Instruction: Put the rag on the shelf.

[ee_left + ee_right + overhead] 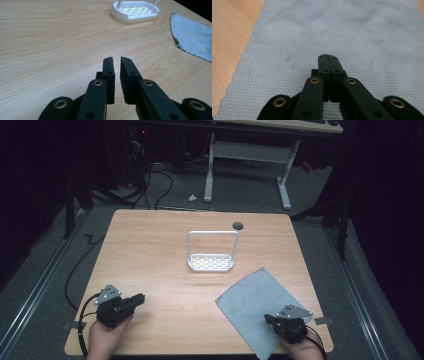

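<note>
soft cloth lying flat, white rack standing beyond

resting on the worktop (pixel 150 250), near right: grey cloth (pixel 260 305), probably limp and light, best pinched at a corner or edge. standing mid-worktop: white rack (pixel 211 263), likely rigid, liftable by its hoop. hovering: right tongs (pixel 328 58) pressed together over cloth; left tongs (pixel 116 60) slightly spread over bare wood.

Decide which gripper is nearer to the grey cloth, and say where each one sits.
Right. The right gripper is over the grey cloth near its front edge, jaws together. The left gripper is across the table, apart from it.
</note>
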`<state>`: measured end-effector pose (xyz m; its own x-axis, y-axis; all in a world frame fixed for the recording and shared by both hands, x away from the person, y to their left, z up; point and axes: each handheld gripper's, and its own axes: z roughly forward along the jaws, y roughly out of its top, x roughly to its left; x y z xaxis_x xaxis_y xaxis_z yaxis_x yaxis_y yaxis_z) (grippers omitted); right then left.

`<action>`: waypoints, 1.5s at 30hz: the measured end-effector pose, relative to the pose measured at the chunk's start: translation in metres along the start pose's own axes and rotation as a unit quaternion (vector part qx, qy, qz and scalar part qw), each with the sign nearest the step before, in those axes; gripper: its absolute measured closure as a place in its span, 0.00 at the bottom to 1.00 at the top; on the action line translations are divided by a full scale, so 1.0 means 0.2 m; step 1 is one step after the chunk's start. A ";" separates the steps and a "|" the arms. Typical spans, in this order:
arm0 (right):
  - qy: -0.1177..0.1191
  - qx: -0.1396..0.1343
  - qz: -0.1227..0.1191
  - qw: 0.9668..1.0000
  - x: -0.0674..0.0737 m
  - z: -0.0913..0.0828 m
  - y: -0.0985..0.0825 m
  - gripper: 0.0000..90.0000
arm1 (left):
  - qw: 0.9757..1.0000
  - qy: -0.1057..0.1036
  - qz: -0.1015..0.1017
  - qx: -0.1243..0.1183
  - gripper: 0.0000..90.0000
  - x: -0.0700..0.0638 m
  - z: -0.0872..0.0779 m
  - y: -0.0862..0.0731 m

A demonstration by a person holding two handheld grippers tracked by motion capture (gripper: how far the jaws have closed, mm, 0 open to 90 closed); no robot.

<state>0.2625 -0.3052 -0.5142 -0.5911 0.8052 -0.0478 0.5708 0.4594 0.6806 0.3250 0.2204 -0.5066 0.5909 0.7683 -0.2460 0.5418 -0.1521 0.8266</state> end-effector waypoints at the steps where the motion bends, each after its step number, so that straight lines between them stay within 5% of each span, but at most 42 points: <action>1: 0.000 0.000 0.000 1.000 0.00 0.00 0.00 1.00 | 1.000 0.000 0.000 0.000 0.90 0.00 0.00 0.00; 10: 0.057 0.005 -0.049 0.997 0.19 0.11 0.09 1.00 | 1.000 -0.001 -0.003 0.002 0.84 0.01 0.00 -0.01; 14: 0.061 -0.002 -0.055 0.997 0.21 0.13 0.13 1.00 | 1.000 -0.003 -0.006 -0.002 0.83 0.01 -0.01 -0.01; 15: 0.054 -0.010 -0.047 0.997 0.19 0.12 0.13 1.00 | 1.000 -0.003 -0.003 -0.004 0.83 0.01 -0.01 -0.01; 16: 0.010 -0.016 -0.023 1.000 0.10 0.09 0.12 1.00 | 1.000 -0.003 0.000 -0.006 0.83 0.00 -0.01 -0.01; 17: 0.010 -0.016 -0.023 1.000 0.10 0.09 0.12 1.00 | 1.000 -0.003 0.000 -0.006 0.83 0.00 -0.01 -0.01; 19: -0.039 -0.015 0.021 0.999 -0.06 0.04 0.05 1.00 | 1.000 -0.005 0.004 -0.006 0.83 0.00 -0.01 0.00; 23: -0.068 0.002 0.051 0.996 -0.16 0.02 -0.02 1.00 | 1.000 -0.006 0.007 -0.001 0.83 -0.01 0.01 0.00; 26: -0.063 0.002 0.059 0.996 -0.17 0.02 -0.03 1.00 | 1.000 -0.006 0.011 0.001 0.83 -0.02 0.01 0.00; 32: -0.030 0.002 0.021 0.999 -0.06 0.05 0.01 1.00 | 1.000 -0.012 0.016 0.007 0.83 -0.05 0.03 0.00; 36: 0.013 0.002 -0.018 1.000 0.11 0.10 0.06 1.00 | 0.999 -0.026 0.028 0.023 0.83 -0.12 0.08 0.00; 41: 0.031 0.000 -0.044 0.999 0.21 0.13 0.11 1.00 | 0.996 -0.057 0.049 0.047 0.83 -0.27 0.15 0.00; 45: 0.030 -0.008 -0.049 0.998 0.23 0.14 0.13 1.00 | 0.985 -0.114 0.086 0.099 0.82 -0.47 0.25 -0.02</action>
<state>0.2658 -0.2471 -0.5191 -0.6769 0.7327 -0.0709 0.4998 0.5281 0.6865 0.2970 0.1168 -0.5124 0.7906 0.5648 -0.2365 0.5146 -0.4034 0.7566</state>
